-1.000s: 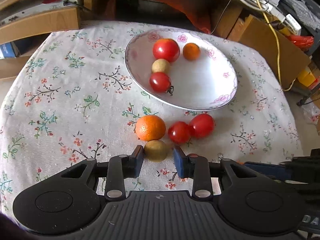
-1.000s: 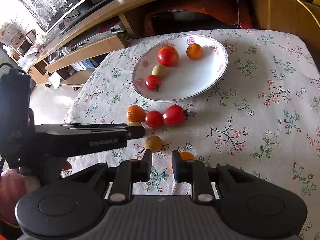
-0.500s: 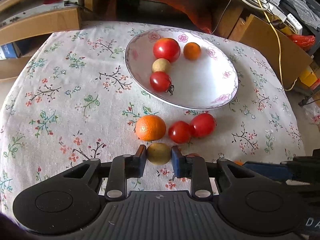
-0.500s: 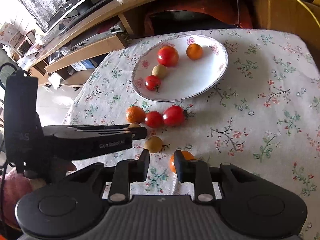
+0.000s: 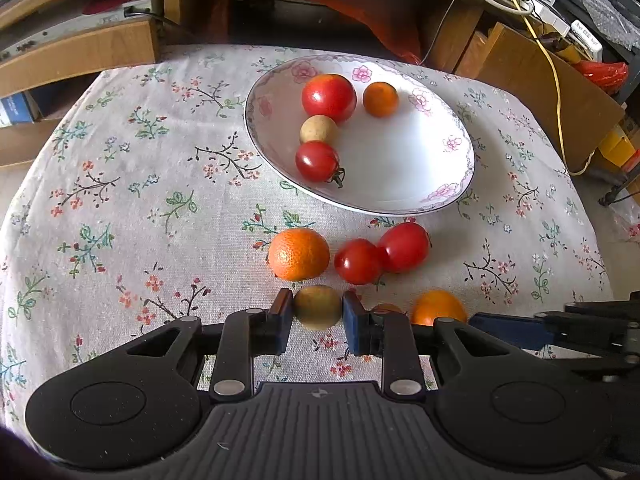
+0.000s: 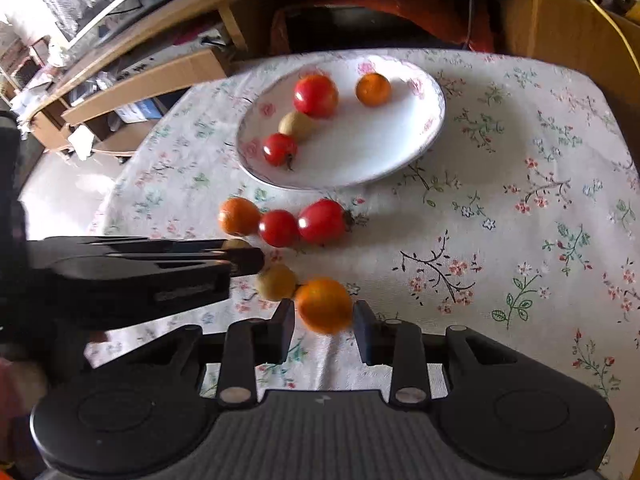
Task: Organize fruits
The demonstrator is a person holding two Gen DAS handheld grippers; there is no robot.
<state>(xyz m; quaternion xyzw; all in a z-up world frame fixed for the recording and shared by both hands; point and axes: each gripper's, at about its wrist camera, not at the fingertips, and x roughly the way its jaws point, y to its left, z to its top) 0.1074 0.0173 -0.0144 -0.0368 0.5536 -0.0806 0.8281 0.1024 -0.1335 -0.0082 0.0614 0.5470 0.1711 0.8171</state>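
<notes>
Floral tablecloth; white plate already bearing four fruits. Left gripper clenched on tan fruit at cloth level. Right gripper: jaws just widening, orange between them, unpinched.

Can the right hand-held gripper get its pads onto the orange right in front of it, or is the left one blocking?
Probably yes. The orange already sits between the right hand-held gripper pads, whose jaws have just been opening. The left hand-held gripper, shut on a tan fruit, stays off to the side.
</notes>
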